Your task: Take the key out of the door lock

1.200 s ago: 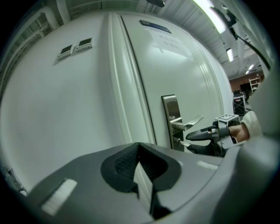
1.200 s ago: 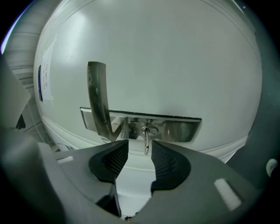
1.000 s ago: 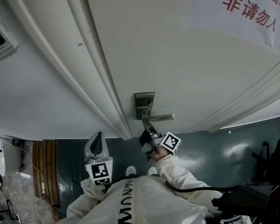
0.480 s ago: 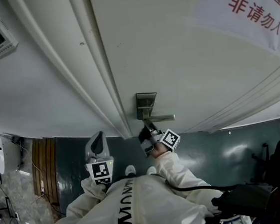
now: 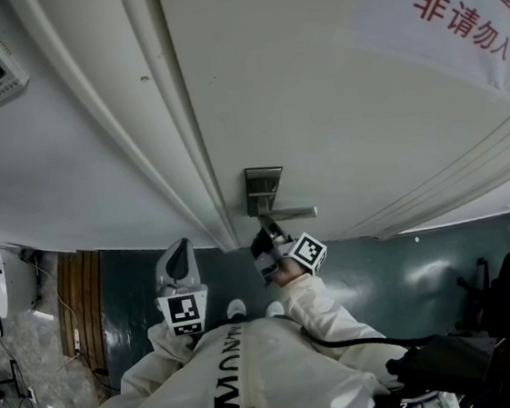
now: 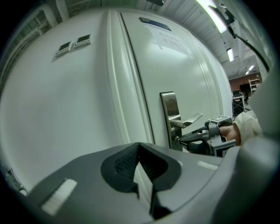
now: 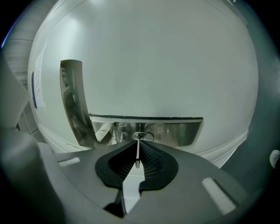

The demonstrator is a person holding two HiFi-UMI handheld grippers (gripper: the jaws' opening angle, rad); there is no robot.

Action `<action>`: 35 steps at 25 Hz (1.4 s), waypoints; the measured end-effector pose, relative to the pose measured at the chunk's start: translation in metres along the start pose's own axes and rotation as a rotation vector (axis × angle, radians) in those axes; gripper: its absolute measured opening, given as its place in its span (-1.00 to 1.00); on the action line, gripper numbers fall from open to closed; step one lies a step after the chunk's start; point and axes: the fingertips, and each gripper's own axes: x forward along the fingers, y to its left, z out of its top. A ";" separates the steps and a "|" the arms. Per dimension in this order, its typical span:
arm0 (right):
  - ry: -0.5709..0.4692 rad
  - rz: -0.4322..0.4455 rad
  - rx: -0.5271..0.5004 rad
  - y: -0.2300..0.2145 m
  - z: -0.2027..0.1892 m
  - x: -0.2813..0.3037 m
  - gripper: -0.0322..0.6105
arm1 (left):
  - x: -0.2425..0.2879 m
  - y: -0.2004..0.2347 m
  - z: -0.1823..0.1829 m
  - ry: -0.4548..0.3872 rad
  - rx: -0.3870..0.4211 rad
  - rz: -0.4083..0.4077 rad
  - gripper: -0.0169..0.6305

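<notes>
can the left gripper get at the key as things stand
Probably not: the right gripper has just been closing on the key and now grips it at the lock, covering it. The left gripper hangs back from the door.

The key (image 7: 137, 152) is seen edge-on as a thin silver strip, held upright and seated in the round cylinder (image 7: 144, 135) of the door lock (image 6: 169, 103). The lock is made up of a tall brushed-metal plate (bright enough to carry reflections), fixed near the door's edge, and a lever handle (image 6: 189, 120) pointed to 3 o'clock. The cylinder is set at 6 o'clock from the lever's hub.
</notes>
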 end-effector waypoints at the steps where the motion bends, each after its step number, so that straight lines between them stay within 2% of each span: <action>1: -0.002 -0.006 -0.002 0.000 0.000 0.000 -0.84 | 0.000 -0.001 0.000 0.000 0.000 -0.002 -0.95; 13: 0.031 -0.006 -0.051 -0.002 -0.018 -0.024 -0.83 | -0.008 -0.005 -0.003 -0.007 0.000 -0.015 -0.95; 17: 0.047 -0.026 -0.122 0.002 -0.023 -0.031 -0.83 | -0.009 -0.011 -0.003 -0.011 0.002 -0.029 -0.95; 23: 0.082 -0.079 -0.348 0.012 -0.024 -0.043 -0.83 | -0.006 -0.016 -0.002 -0.014 0.004 -0.048 -0.95; 28: 0.107 -0.178 -0.570 0.012 -0.015 -0.059 -0.83 | -0.001 -0.027 0.000 -0.021 0.005 -0.074 -0.95; 35: 0.162 -0.309 -1.005 0.033 -0.015 -0.080 -0.83 | 0.004 -0.038 0.002 -0.020 0.010 -0.093 -0.95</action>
